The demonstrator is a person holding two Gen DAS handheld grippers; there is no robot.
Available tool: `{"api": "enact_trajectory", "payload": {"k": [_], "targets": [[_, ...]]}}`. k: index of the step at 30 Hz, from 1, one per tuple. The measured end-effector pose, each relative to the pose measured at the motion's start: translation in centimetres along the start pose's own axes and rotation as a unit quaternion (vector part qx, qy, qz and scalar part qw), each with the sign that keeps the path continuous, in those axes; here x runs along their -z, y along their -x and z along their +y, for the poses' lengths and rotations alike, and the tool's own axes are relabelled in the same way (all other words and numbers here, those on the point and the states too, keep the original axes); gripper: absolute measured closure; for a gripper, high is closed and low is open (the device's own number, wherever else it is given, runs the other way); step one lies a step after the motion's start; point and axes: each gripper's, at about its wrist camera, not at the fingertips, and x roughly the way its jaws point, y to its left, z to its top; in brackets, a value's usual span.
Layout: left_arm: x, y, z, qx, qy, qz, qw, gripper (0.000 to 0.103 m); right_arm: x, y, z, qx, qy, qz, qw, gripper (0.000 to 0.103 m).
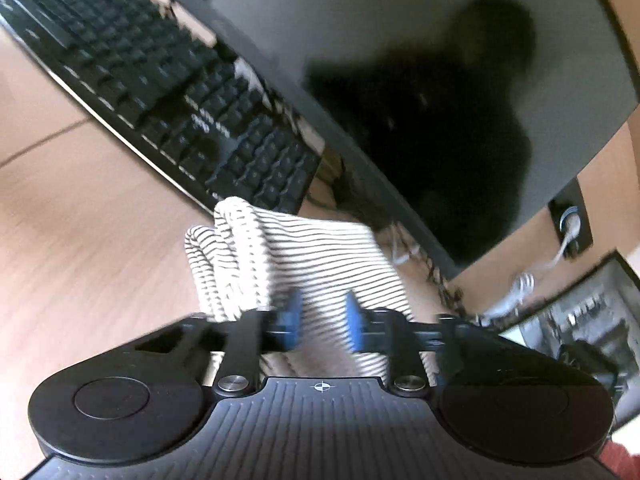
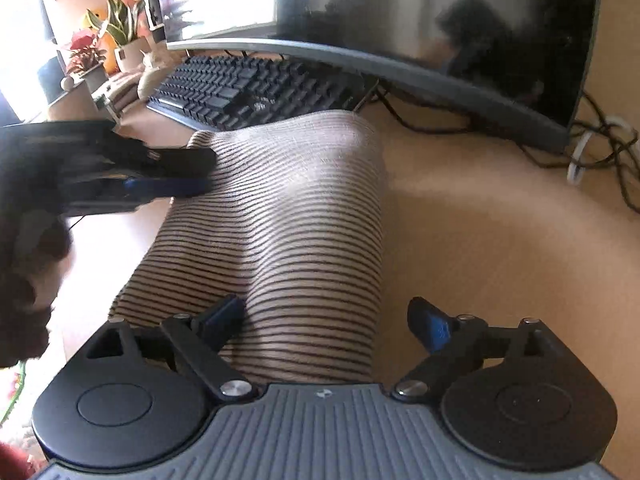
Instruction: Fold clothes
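wood desk (image 2: pixel 480 240) w/ monitor (image 2: pixel 400 8), keyboard (image 2: pixel 256 92); striped garment (image 2: pixel 300 208); both tools seem open, gripping nothing

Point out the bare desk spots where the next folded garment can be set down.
Bare desk lies right of the striped garment, up to the cable tangle below the monitor. A second bare patch sits left of the garment, in front of the keyboard. Crowded: the potted plants at the far left, and the cables.

Both cams sit low on the grippers, close over the desk (image 2: pixel 460 220), tilted down. Left cam faces monitor (image 1: pixel 420 60) & keyboard (image 1: pixel 160 92); right cam looks along striped cloth (image 2: pixel 288 208) toward the same, seeing left gripper (image 2: pixel 176 174).
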Motion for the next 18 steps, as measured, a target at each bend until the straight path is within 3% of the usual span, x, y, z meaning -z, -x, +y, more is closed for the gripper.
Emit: {"api": "enact_trajectory", "payload": {"k": [1, 3, 4, 9, 12, 18], "targets": [[0.7, 0.9, -0.9, -0.012, -0.001, -0.017, 0.9998, 0.033, 0.2, 0.9, 0.3, 0.004, 0.015, -0.014, 1.000, 0.011], [2.5, 2.6, -2.9, -0.051, -0.019, -0.044, 0.9975, 0.014, 1.0, 2.6, 0.9, 0.000, 0.043, -0.041, 0.998, 0.006], [3.6, 3.5, -4.0, -0.074, -0.032, -0.056, 0.9951, 0.012, 1.5, 3.6, 1.0, -0.005, 0.054, -0.055, 0.997, 0.000], [10.8, 6.5, -7.9, -0.173, -0.025, -0.069, 0.9821, 0.004, 5.6, 8.4, 0.1, -0.009, 0.084, -0.103, 0.991, 0.000], [14.9, 6.9, -10.2, -0.242, -0.017, -0.060, 0.9683, 0.002, 8.3, 10.1, -1.5, -0.011, 0.082, -0.115, 0.990, 0.000], [21.7, 6.3, -15.0, -0.317, -0.057, -0.054, 0.9452, 0.000, 13.2, 11.4, -4.7, -0.011, 0.065, -0.148, 0.987, 0.000]]}}
